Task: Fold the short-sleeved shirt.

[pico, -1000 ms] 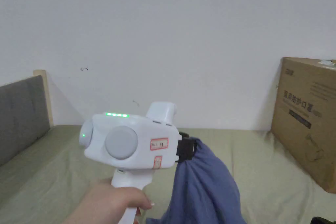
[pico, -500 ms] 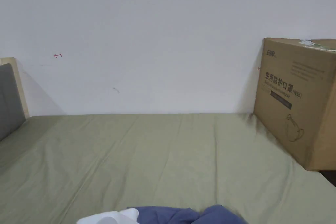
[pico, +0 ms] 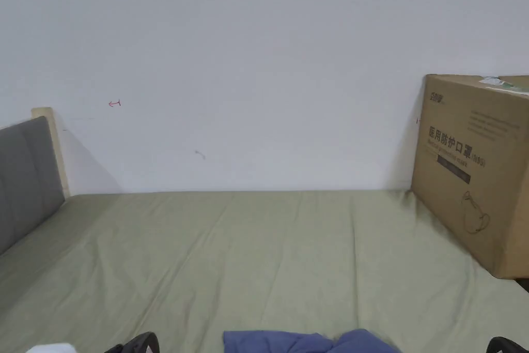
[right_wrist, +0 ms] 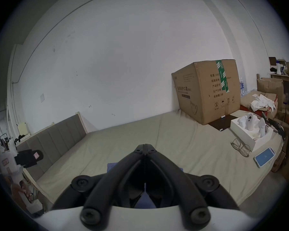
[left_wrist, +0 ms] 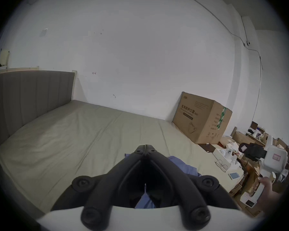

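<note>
The left gripper (left_wrist: 145,147) is clenched tight with nothing between its tips, and so is the right gripper (right_wrist: 145,146). The blue shirt (left_wrist: 182,165) lies bunched on the green bed (left_wrist: 73,139), just under and behind both grippers.

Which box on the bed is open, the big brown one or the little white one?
The little white box is open, with white things standing inside it. The big brown cardboard box against the wall is taped shut with green tape.
</note>
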